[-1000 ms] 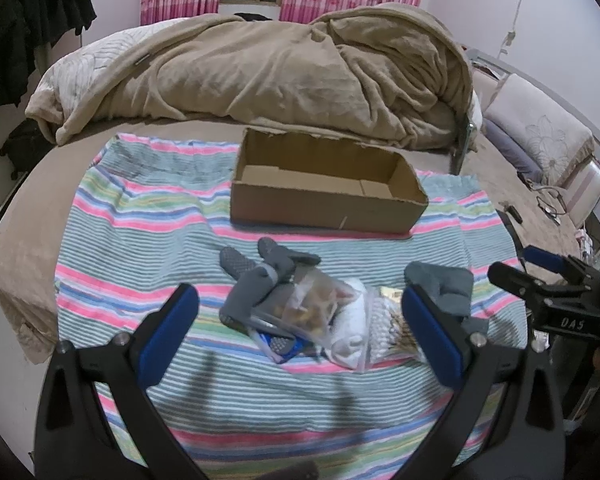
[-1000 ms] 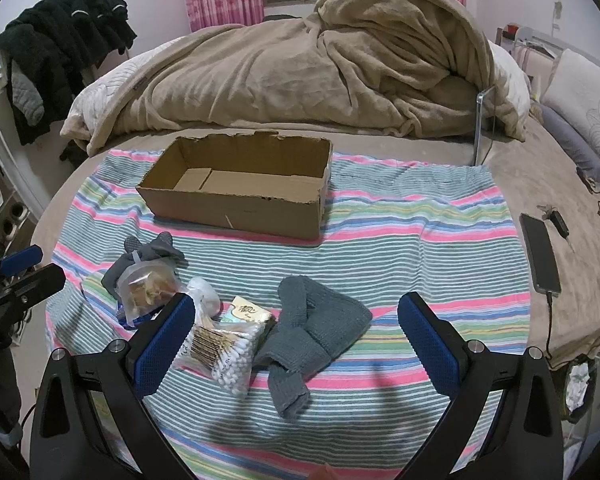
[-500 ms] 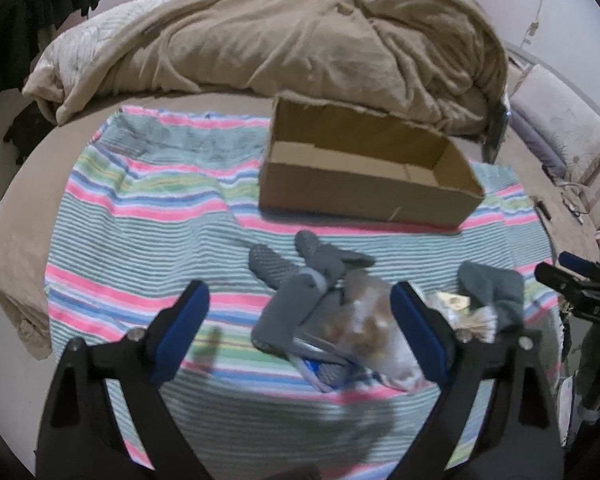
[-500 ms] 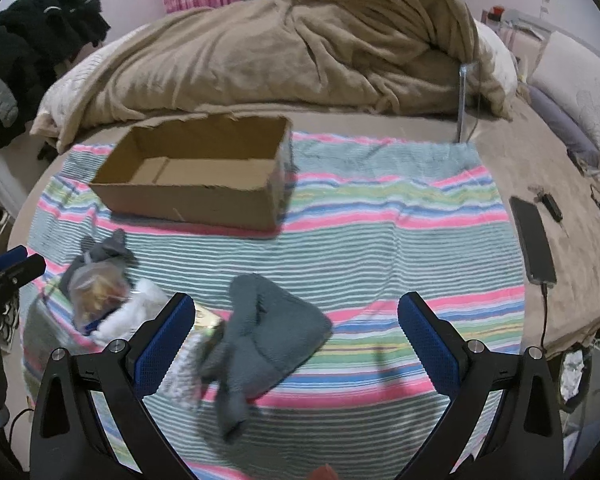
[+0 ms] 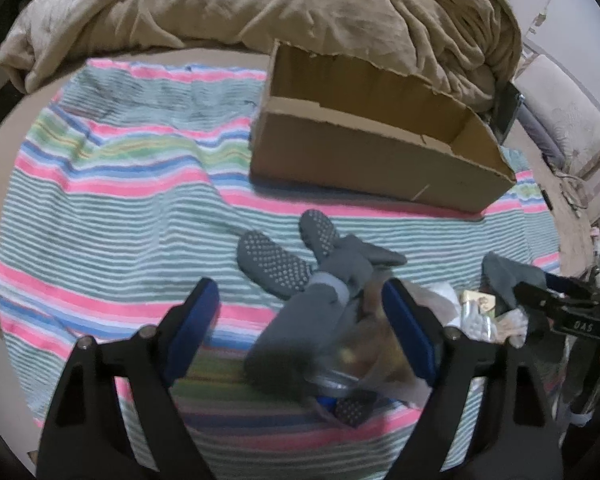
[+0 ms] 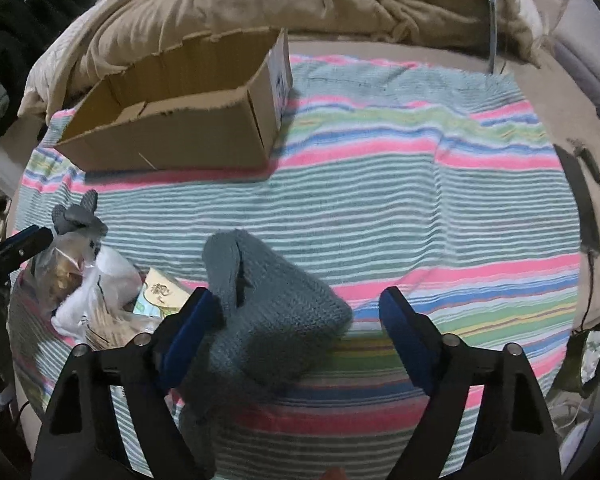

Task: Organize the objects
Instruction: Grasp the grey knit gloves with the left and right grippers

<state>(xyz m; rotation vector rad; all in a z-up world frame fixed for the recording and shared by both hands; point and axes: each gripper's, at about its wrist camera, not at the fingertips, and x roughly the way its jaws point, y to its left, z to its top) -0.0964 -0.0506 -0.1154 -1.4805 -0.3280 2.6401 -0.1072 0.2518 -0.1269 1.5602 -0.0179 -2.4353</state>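
An open cardboard box (image 5: 364, 152) stands on a striped blanket (image 5: 120, 208); it also shows in the right wrist view (image 6: 172, 140). My left gripper (image 5: 304, 332) is open, low over grey dotted-sole socks (image 5: 284, 264) and a clear bag of snacks (image 5: 364, 352). My right gripper (image 6: 296, 340) is open over a grey knitted hat (image 6: 276, 300). Left of the hat lie a white cloth (image 6: 104, 292), a bag of cotton swabs (image 6: 104, 332) and a small printed packet (image 6: 160, 296).
A heaped tan duvet (image 5: 300, 8) lies behind the box. A phone on a cable (image 6: 580, 200) lies on the bed at the right. Dark clothes (image 6: 20, 20) hang at the far left. The other gripper (image 5: 560, 312) shows at the right edge.
Both grippers have moved forward and down toward the items. The socks and snack bag now lie between the left fingers, and the hat between the right fingers. Both stayed open.
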